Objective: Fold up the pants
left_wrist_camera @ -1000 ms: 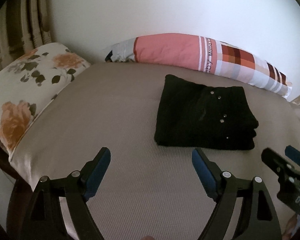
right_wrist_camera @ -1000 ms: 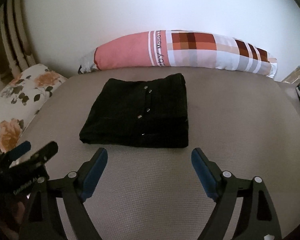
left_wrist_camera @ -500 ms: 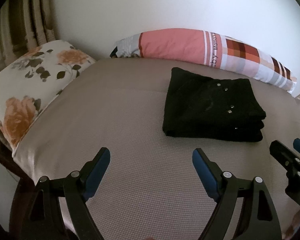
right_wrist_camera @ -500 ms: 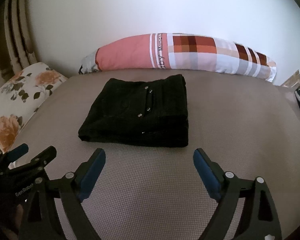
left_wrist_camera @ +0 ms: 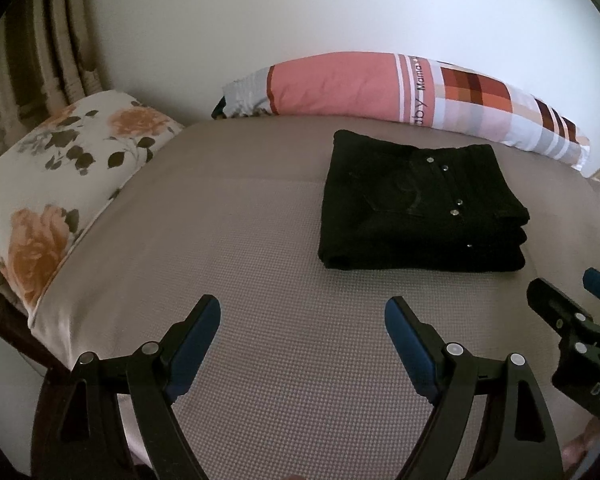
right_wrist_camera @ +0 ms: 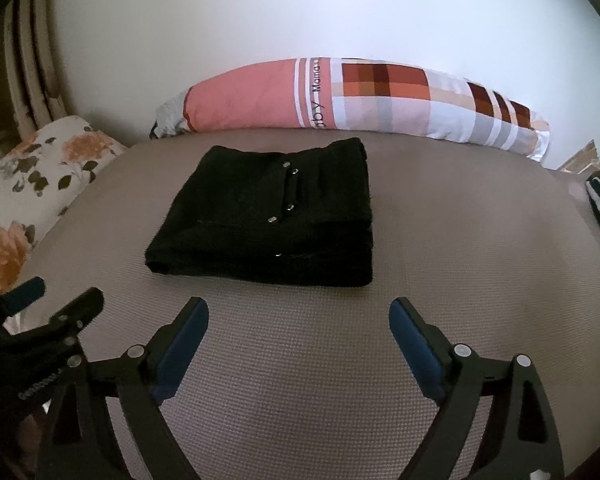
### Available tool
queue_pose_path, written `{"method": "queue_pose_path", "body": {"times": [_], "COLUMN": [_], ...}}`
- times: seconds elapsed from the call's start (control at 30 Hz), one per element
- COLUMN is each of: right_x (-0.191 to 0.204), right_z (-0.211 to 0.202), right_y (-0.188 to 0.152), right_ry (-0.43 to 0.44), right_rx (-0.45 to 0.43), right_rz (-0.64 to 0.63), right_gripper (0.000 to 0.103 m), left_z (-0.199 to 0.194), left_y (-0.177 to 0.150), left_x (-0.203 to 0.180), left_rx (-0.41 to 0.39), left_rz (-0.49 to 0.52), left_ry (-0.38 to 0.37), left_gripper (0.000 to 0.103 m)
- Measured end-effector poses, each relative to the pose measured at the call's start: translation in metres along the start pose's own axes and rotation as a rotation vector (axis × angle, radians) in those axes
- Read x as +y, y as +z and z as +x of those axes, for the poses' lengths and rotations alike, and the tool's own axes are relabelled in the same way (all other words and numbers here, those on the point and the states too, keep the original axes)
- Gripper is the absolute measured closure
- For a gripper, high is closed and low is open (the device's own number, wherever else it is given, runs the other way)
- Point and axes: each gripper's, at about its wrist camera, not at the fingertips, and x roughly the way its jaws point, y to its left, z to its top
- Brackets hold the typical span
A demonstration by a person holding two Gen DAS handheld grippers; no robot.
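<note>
**On the bed, the pants look all folded**

Near the middle of both pictures, a bit toward the top, sit the black pants on the tan bed. They are folded into a thick, neat block with a few layers stacked up. Small shiny studs run across the top. The edges line up well, so the folding looks done.

At the bottom of the left view, the left tongs are spread wide with nothing between them. At the bottom of the right view, the right tongs are wide too. They have just been opening more, and they hold nothing. Both hang over bare bed, apart from the pants. I think they sit back like this because the job is finished and they have let go.

A long pink pillow lies along the wall behind the pants. A flower pillow is at the left.
</note>
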Motion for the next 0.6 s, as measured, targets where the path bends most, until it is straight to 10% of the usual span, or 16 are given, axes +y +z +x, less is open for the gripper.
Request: {"method": "queue_pose_path", "body": {"times": [0.6], "right_x": [-0.0006], "right_z": [0.0055], "right_y": [-0.0024], "right_ry": [-0.014], "right_rx": [0.039], "right_rz": [-0.018], "right_gripper": [0.013], "left_z": [-0.006], "left_y": [-0.0016], "left_x": [-0.0078], "left_rx": [-0.02], "left_rz": [0.026], "left_ry": [0.005], "left_gripper": [0.018]}}
